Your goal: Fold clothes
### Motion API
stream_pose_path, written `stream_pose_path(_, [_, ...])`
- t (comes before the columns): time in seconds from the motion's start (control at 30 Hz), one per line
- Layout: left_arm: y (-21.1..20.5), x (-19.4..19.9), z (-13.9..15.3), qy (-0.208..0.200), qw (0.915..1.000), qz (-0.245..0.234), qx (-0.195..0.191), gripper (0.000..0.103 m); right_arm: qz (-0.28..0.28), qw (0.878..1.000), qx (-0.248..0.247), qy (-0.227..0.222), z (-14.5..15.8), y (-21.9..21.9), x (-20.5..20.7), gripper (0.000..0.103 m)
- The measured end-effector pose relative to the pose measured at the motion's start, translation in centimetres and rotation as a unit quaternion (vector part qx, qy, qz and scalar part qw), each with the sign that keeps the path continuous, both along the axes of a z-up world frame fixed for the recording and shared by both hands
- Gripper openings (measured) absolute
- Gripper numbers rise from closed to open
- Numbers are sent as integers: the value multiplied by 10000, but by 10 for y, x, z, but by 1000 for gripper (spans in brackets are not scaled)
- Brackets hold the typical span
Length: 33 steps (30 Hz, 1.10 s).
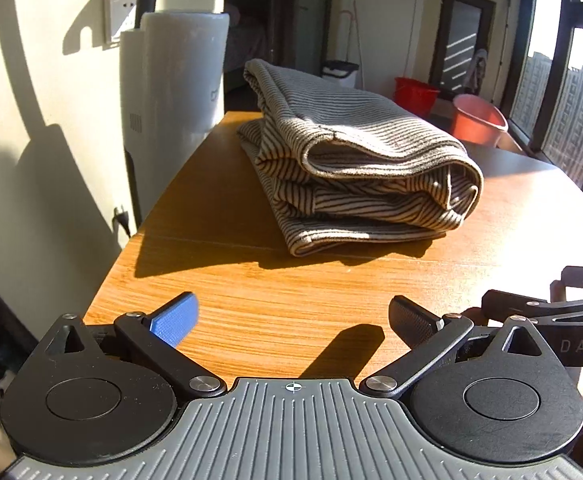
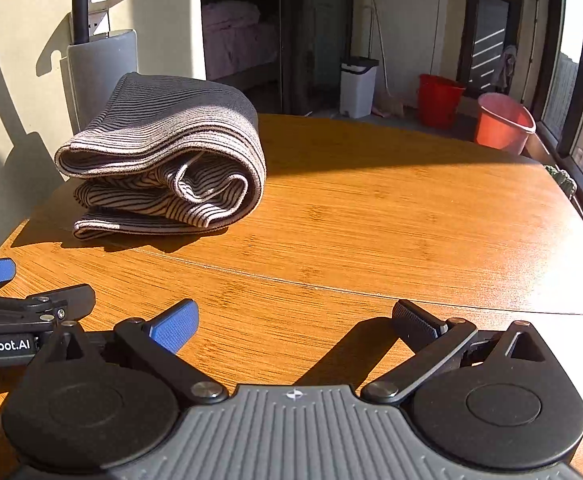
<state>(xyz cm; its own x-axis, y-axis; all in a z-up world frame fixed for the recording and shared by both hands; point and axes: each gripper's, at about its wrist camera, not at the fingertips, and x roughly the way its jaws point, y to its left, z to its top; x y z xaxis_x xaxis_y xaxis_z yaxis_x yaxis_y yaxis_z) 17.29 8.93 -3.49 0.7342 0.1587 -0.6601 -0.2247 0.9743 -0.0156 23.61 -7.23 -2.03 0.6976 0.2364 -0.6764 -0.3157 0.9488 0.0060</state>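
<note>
Item 1, left gripper [image 1: 293, 320]: I saw its jaws spread fully wide, with nothing between them. Item 2, striped garment [image 1: 355, 168]: it lay folded in several layers on the wooden table [image 1: 251, 304], ahead of the left gripper and slightly right, well apart from its pads. I judged it soft, light and limp, best pinched at the lower hem edge nearest me. Item 3, right gripper [image 2: 295, 322]: jaws wide, empty; the garment sat ahead and left of it.
</note>
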Motion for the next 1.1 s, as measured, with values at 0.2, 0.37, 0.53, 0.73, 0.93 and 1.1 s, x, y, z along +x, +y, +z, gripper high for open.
stream_pose_path(0.2, [-2,-6,0,48,9995,304,81,103,-53,10000,2,-10,-1,-4,-1,103])
stream_pose_path(0.37, [-3,-8,1,37,9994,344,77,103,-49,10000,10,-11,-1,-7,-1,103])
stream_pose_path(0.53, [-3,-7,1,35,9994,348,80,103,-51,10000,10,-11,-1,-6,-1,103])
stream_pose_path(0.73, [-2,-6,2,35,9994,349,80,103,-61,10000,13,-11,-1,-3,-1,103])
stream_pose_path(0.93, [0,-5,2,34,9994,348,79,103,-62,10000,13,-12,-1,-2,0,103])
stream_pose_path(1.1, [0,-5,1,33,9994,347,78,103,-65,10000,14,-12,-2,-1,0,103])
